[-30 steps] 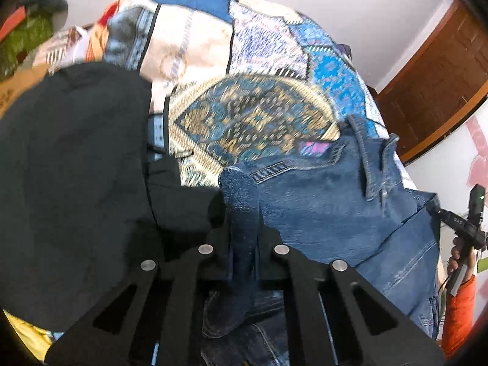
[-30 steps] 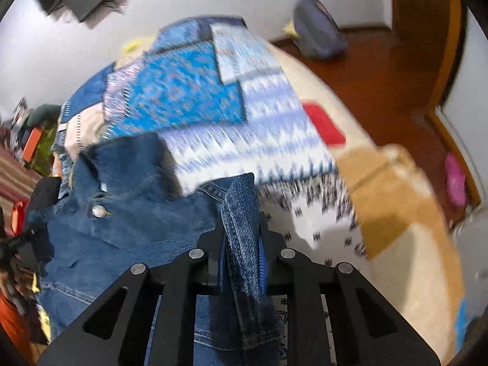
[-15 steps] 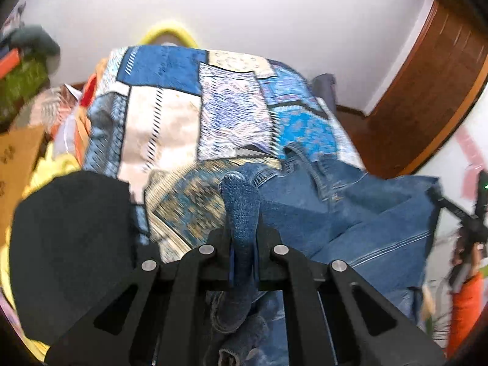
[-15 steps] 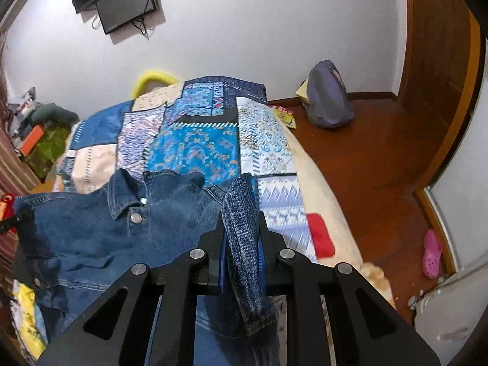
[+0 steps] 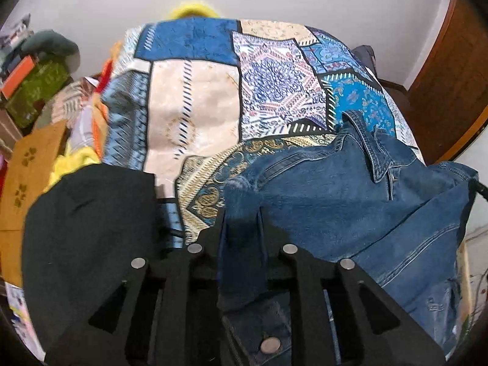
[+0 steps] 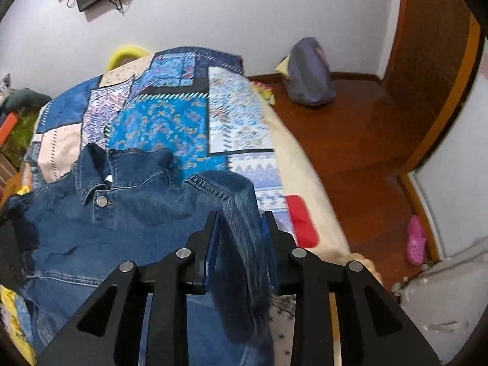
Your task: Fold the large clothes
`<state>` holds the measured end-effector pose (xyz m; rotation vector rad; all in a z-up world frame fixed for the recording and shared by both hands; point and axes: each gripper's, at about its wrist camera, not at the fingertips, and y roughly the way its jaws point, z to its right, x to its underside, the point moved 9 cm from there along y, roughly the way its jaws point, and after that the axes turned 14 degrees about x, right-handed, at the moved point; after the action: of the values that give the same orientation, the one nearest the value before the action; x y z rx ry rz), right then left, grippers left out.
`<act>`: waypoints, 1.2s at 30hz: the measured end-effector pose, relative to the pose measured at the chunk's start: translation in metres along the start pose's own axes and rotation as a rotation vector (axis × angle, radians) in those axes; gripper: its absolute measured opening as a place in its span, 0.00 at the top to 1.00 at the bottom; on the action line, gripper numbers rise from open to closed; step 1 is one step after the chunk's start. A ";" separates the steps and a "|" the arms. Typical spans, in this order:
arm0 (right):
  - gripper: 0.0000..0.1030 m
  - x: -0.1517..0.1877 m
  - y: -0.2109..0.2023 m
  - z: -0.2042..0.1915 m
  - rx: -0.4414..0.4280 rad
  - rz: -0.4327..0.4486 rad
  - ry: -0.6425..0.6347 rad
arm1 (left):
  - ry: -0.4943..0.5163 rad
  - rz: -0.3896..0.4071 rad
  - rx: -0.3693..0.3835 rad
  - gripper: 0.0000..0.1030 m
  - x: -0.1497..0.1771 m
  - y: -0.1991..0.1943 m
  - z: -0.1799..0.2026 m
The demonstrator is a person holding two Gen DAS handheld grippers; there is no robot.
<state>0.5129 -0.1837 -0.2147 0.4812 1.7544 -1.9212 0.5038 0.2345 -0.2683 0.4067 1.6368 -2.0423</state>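
Lots of bare patchwork bedspread (image 5: pixel 195 103) from 10 to 1 o'clock, wood floor (image 6: pixel 360 140) off its 3 o'clock edge, black garment (image 5: pixel 85 231) at 8. The blue denim jacket (image 5: pixel 350 207) lies spread there, collar up top. Left gripper (image 5: pixel 241 231) and right gripper (image 6: pixel 239 235) have just been opening, each with a denim fold between slightly parted jaws; can't tell if either grips.

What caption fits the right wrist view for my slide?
Right gripper, jaws just opening, with a denim jacket fold between them, above a patchwork bedspread.
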 end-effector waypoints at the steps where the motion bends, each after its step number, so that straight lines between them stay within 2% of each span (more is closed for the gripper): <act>1: 0.75 -0.001 -0.006 0.001 0.003 0.013 -0.007 | 0.018 0.008 -0.007 0.81 0.000 -0.006 0.003; 2: 0.74 -0.001 -0.016 0.001 -0.004 0.029 -0.015 | 0.035 0.017 -0.013 0.79 0.000 -0.013 0.006; 4: 0.66 0.001 -0.032 0.002 -0.016 0.048 -0.022 | 0.066 0.044 -0.023 0.64 0.000 -0.028 0.014; 6: 0.57 0.003 -0.054 0.004 -0.024 0.082 -0.028 | 0.091 0.078 -0.028 0.54 0.003 -0.048 0.024; 9: 0.56 0.009 -0.084 0.005 -0.011 0.130 -0.057 | 0.117 0.089 -0.010 0.52 0.012 -0.070 0.039; 11: 0.55 0.014 -0.101 0.006 0.004 0.152 -0.078 | 0.143 0.094 -0.003 0.46 0.022 -0.087 0.050; 13: 0.47 0.020 -0.119 0.006 0.002 0.172 -0.093 | 0.168 0.117 -0.013 0.35 0.032 -0.106 0.059; 15: 0.38 0.026 -0.140 0.006 -0.003 0.212 -0.099 | 0.181 0.133 -0.016 0.29 0.042 -0.119 0.064; 18: 0.34 0.036 -0.162 0.004 -0.005 0.256 -0.111 | 0.151 0.140 0.000 0.11 0.061 -0.136 0.065; 22: 0.33 0.057 -0.179 0.004 -0.013 0.264 -0.141 | 0.089 0.128 0.030 0.10 0.090 -0.150 0.060; 26: 0.33 0.086 -0.173 0.004 -0.017 0.219 -0.161 | 0.060 0.094 0.039 0.10 0.122 -0.152 0.053; 31: 0.33 0.127 -0.150 0.008 -0.004 0.117 -0.184 | 0.006 -0.016 0.110 0.10 0.177 -0.142 0.052; 36: 0.33 0.167 -0.121 0.012 -0.031 -0.024 -0.171 | -0.052 -0.147 0.198 0.10 0.224 -0.115 0.056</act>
<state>0.3074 -0.2088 -0.2085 0.2763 1.6839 -1.8890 0.2579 0.1578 -0.2752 0.3055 1.4771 -2.3149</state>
